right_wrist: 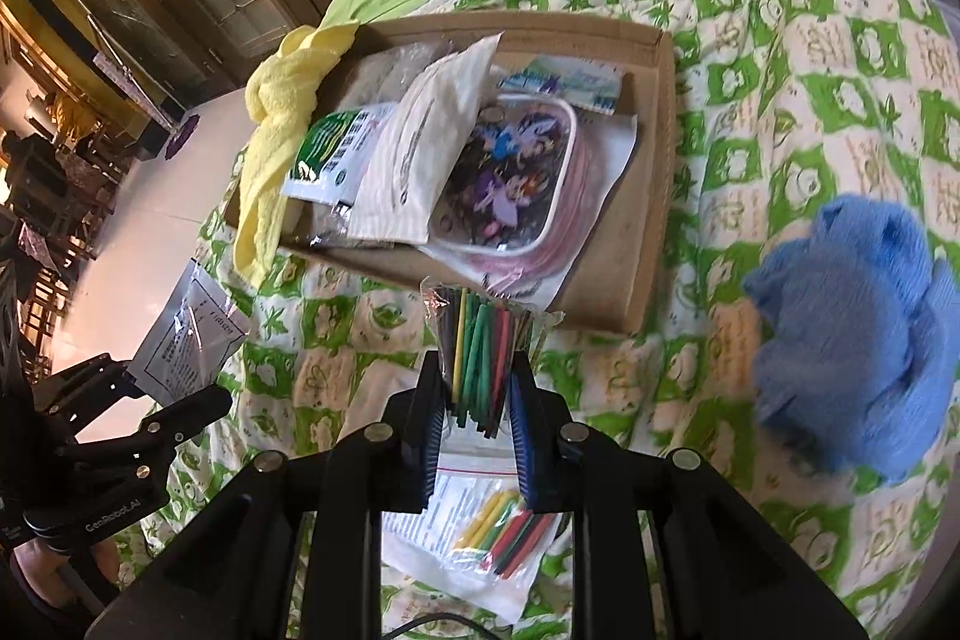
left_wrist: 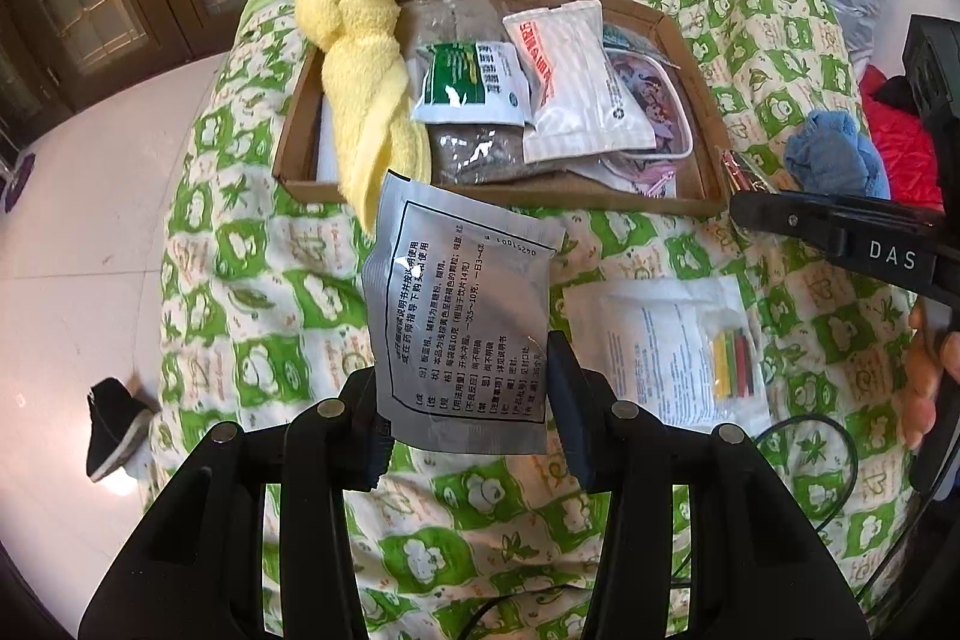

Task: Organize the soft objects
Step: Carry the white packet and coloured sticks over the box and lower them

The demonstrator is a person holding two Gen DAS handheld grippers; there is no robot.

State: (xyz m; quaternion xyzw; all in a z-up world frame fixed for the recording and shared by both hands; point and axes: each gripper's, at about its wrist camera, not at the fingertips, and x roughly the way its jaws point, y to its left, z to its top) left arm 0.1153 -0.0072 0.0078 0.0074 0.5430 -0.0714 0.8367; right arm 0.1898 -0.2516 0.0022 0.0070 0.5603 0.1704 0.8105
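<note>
My left gripper (left_wrist: 474,400) is shut on a silver foil sachet (left_wrist: 462,304) with black print, held up above the green-and-white quilt (left_wrist: 258,292). In the right wrist view my right gripper (right_wrist: 477,412) is shut on a clear bag of coloured sticks (right_wrist: 483,340). Both hang in front of a shallow cardboard tray (left_wrist: 690,118) that holds a yellow towel (left_wrist: 366,70), a green-and-white packet (left_wrist: 474,82), a white striped pouch (left_wrist: 576,82) and a cartoon-printed pouch (right_wrist: 510,178). The right gripper also shows at the right edge of the left wrist view (left_wrist: 744,208).
A clear zip bag with paper and coloured sticks (right_wrist: 480,532) lies on the quilt below my right gripper. A blue cloth (right_wrist: 858,346) sits to the right of the tray. A black shoe (left_wrist: 111,430) stands on the white floor at left. Dark cabinets line the back.
</note>
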